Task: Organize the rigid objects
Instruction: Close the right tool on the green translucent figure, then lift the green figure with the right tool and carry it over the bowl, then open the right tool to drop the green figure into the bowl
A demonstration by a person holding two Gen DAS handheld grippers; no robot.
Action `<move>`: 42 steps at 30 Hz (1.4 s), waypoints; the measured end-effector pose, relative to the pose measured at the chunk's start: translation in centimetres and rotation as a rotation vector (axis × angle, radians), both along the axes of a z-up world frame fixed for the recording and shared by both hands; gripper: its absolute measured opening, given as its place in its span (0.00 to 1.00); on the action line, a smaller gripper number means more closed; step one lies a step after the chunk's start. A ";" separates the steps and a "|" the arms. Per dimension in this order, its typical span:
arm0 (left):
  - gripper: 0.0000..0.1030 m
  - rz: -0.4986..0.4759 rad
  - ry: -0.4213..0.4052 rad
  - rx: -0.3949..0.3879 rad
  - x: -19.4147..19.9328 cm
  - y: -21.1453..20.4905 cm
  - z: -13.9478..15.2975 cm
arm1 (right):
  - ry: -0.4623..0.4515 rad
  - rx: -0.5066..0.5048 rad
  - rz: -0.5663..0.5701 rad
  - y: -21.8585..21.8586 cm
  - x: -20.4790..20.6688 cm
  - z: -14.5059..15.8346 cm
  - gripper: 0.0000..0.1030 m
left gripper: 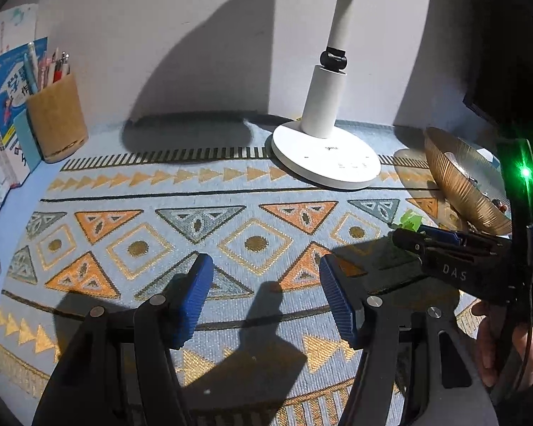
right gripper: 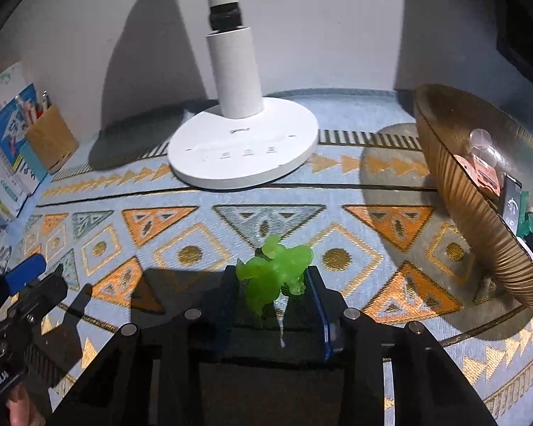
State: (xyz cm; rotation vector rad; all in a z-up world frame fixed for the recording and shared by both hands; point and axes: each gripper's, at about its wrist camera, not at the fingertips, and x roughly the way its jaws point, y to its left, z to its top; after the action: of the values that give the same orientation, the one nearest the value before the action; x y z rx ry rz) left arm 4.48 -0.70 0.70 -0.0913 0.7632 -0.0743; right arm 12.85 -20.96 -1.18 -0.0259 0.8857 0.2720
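Note:
A translucent green toy figure point(right gripper: 277, 271) sits between the blue pads of my right gripper point(right gripper: 273, 287), which is shut on it just above the patterned tablecloth point(right gripper: 202, 227). The left wrist view shows the same gripper point(left gripper: 408, 232) at the right with the green toy point(left gripper: 410, 219) poking out at its tip. My left gripper point(left gripper: 266, 284) hovers over the cloth with its jaws open and nothing between the blue pads. Its tip also shows at the left edge of the right wrist view point(right gripper: 41, 277). A ribbed gold bowl point(right gripper: 455, 191) holding several small items stands to the right.
A white desk lamp's round base point(right gripper: 245, 149) stands at the back middle, against the wall. A cork pen holder point(left gripper: 57, 117) with pens and a row of books point(left gripper: 3, 106) are at the back left. The gold bowl point(left gripper: 462, 184) is close to the right gripper.

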 end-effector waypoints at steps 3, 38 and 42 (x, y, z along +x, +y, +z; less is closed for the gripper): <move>0.58 0.005 -0.009 0.004 -0.1 0.1 0.1 | -0.001 0.010 0.006 0.0 -0.4 0.1 0.36; 0.68 -0.227 -0.278 0.084 -3.4 -13.4 14.7 | -0.088 0.104 -0.486 -27.6 2.9 10.3 0.36; 0.68 -0.214 -0.253 0.084 -3.0 -13.5 14.0 | -0.086 0.076 -0.502 -28.2 3.8 9.8 0.64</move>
State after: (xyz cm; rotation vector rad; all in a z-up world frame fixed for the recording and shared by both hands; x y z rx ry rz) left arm 1.47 -14.19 14.69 0.0791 0.5206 -0.2529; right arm 16.63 -49.12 8.60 0.2508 0.7681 -0.1638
